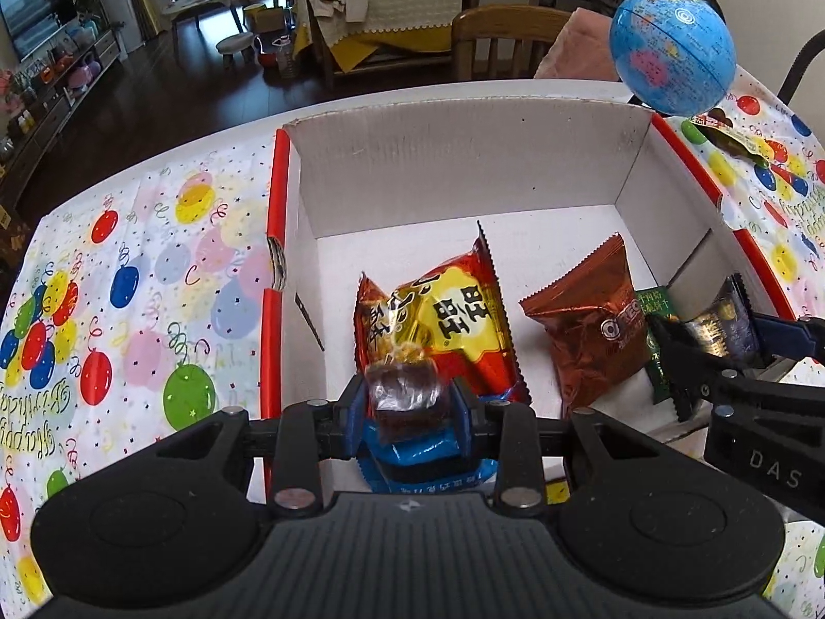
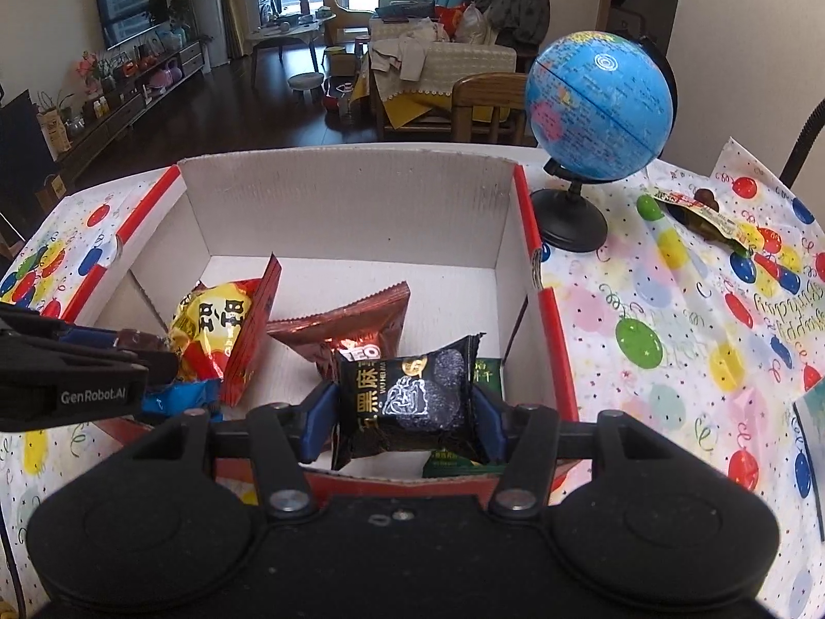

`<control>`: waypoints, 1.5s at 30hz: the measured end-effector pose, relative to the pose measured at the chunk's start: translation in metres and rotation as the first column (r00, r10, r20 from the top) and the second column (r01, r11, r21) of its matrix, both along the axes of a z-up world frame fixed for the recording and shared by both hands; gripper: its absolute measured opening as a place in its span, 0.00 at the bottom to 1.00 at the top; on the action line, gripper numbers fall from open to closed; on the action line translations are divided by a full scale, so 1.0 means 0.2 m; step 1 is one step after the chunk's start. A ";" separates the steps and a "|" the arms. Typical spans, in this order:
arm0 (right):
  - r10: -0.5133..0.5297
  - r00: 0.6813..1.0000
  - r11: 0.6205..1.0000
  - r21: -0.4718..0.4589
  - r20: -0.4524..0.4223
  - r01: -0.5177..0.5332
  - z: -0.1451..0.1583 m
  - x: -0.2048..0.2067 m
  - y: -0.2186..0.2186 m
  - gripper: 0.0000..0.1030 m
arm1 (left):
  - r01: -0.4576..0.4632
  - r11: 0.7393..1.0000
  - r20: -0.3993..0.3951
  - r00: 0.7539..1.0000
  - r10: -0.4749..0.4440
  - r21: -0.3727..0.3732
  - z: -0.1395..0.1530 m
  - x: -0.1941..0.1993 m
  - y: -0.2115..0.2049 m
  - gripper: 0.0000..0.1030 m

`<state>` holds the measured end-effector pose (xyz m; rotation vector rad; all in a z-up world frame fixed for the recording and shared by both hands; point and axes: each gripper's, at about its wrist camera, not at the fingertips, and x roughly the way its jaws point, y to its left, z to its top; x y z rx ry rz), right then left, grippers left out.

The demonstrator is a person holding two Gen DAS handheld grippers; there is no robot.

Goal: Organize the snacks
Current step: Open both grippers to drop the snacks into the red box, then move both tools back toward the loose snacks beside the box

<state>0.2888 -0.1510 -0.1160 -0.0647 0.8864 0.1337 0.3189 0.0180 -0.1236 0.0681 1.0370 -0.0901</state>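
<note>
On the tabletop (image 2: pixel 670 320), a balloon-print cloth carries a box (image 2: pixel 340 201) and globe (image 2: pixel 600 108). Left gripper (image 1: pixel 407 402) jaws grasp a candy (image 1: pixel 405 394); right gripper (image 2: pixel 405 412) jaws grasp a black packet (image 2: pixel 407 402). Behind lies a living room.

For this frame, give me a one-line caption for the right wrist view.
Right gripper holds a black snack packet over the white cardboard box, beside a globe.

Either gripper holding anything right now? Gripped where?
Both. The left gripper pinches a small clear-wrapped brown candy by its two sides. The right gripper clamps the black snack packet across its left and right edges.
</note>
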 end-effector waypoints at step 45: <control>0.040 0.994 0.985 0.165 0.103 -0.057 0.20 -0.75 -0.26 0.89 | -0.125 0.972 0.047 0.990 0.136 -0.199 0.26 -0.78 0.08 0.91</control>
